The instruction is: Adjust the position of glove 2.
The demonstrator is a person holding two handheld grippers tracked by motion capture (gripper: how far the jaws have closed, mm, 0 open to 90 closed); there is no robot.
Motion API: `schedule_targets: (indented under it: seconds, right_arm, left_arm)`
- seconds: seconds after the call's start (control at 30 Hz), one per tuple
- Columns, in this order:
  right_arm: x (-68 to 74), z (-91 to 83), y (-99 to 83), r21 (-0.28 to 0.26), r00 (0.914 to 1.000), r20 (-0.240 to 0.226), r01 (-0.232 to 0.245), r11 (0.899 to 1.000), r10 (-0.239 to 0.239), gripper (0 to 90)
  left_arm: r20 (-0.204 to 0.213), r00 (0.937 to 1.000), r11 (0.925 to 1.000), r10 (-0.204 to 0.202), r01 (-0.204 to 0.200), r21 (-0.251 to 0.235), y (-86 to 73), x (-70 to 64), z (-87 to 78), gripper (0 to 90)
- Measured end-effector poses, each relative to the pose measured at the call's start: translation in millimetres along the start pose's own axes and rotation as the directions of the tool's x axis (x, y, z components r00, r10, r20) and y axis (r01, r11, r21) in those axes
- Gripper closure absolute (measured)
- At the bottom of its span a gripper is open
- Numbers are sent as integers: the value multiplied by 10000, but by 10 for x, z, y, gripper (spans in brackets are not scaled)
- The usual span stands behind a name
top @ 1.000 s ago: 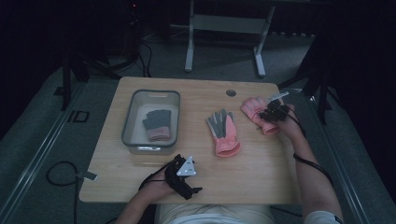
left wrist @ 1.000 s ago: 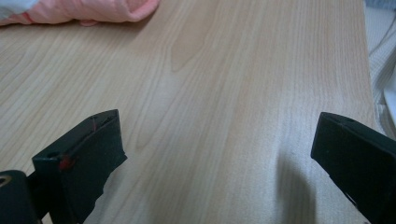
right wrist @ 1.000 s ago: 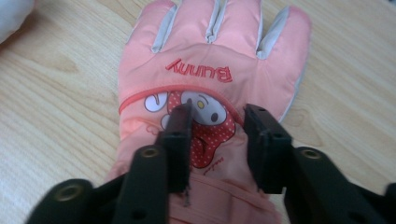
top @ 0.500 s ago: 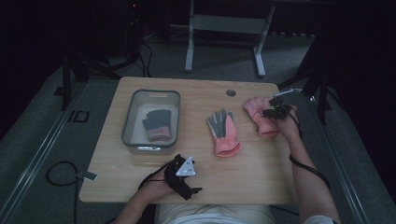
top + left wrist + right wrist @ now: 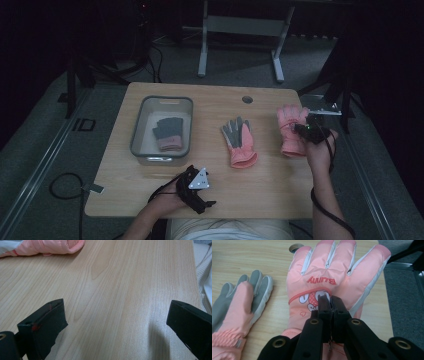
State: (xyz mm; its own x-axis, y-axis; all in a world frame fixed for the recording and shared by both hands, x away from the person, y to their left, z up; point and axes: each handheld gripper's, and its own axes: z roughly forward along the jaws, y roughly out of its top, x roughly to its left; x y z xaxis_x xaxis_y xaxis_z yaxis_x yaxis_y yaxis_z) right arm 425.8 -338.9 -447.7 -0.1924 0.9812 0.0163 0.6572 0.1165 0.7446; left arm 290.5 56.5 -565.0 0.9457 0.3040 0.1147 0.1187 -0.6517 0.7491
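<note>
Pink fabric of the ski glove [image 5: 332,287] at the table's right edge is pinched by the closed right gripper [image 5: 331,302], best lifted slowly, while the left gripper [image 5: 115,322] is held open.

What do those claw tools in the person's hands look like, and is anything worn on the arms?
Both are black. The left claw carries a grey three-cornered plate on top; its jaws are blocky, one marked with a red spot. The right claw has black linkage arms with brass-ringed holes. A black cable trails along the right forearm. No sleeves reach the forearms.
</note>
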Motion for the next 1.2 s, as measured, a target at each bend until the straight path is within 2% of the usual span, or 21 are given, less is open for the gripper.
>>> schedule_targets:
  seconds: [0.13,0.27,0.43,0.63,0.93,1.03,1.2]
  right_arm:
    - [69,-98,-137,-63,9994,274,-214,9998,215,877]
    - [127,-88,-221,10,9988,466,-163,9999,162,876]
    - [138,17,-254,-21,9976,583,-372,9993,372,876]
    - [117,205,-280,215,9962,676,-565,9982,549,876]
    - [129,530,-420,919,9963,669,-605,9939,545,867]
    - [117,570,-447,940,9964,571,-671,9933,619,858]
    - [84,550,-422,963,9987,366,-380,9946,346,810]
  left_arm:
    - [-6,10000,10000,78,-78,23,3,-10,4,20]
    - [8,10000,10000,89,-89,11,1,-14,3,20]
    - [21,9999,9999,127,-127,-7,-6,3,6,20]
    - [21,9999,9999,125,-125,-27,-4,-1,9,20]
    - [33,10000,10000,62,-62,-67,-13,-8,4,20]
    - [51,10000,10000,57,-57,-71,-17,-2,3,20]
    - [66,10000,10000,47,-47,-66,-13,0,4,20]
